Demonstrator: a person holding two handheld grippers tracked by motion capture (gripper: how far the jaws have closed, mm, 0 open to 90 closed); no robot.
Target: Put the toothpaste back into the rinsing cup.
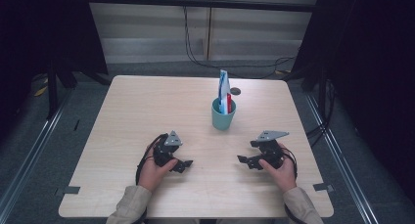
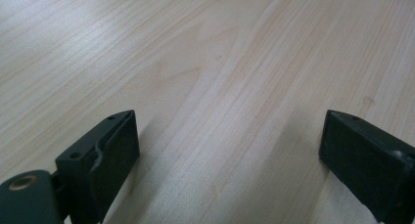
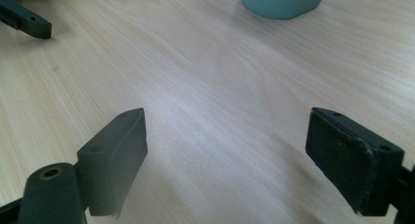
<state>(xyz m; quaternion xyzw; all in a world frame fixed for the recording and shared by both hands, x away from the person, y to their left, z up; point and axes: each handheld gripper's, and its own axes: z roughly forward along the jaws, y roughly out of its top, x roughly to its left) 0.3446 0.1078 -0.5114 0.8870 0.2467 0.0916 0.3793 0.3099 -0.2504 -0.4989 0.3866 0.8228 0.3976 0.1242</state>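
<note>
With both my left hand-held gripper (image 1: pixel 183 164) and right hand-held gripper (image 1: pixel 243 160) spread empty, a careless reach could topple the top-heavy cup (image 1: pixel 223 115).

Pale wood-grain bench (image 1: pixel 137 111) sits in the middle of the frame, corners rounded. A teal cup (image 1: pixel 223 115) stands on it, just right of centre toward the upper edge. A small dark disc (image 1: pixel 235 91) lies flat above the cup. Lower down, the left tool (image 1: pixel 182 164) and right tool (image 1: pixel 245 160) rest low on the wood, well apart.
</note>
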